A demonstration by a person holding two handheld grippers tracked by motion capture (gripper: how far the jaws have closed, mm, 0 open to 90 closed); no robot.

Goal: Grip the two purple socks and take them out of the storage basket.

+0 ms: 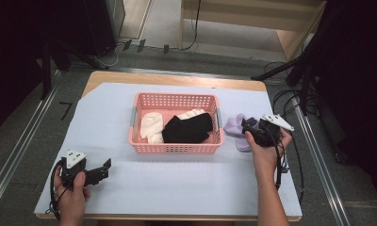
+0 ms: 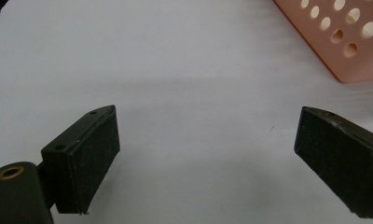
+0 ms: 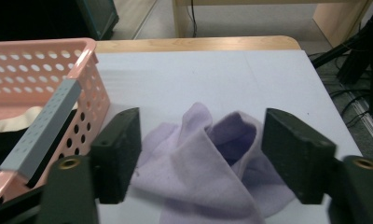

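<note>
Hovering your right gripper point(image 3: 201, 154) over the lilac cloth point(image 3: 212, 172) near the tabletop's right edge, just beside the pink basket point(image 1: 175, 147) — jaws spread, straddling the crumpled folds, nothing pinched yet. Your left gripper point(image 2: 208, 158) waits near the front-left corner, jaws wide apart over bare sheet — clear of the work.

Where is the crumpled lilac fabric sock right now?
In the high view, the crumpled lilac fabric sock lies on the table right of the pink perforated plastic basket. In the right gripper view it sits between the right gripper's open jaws, not pinched.
</note>
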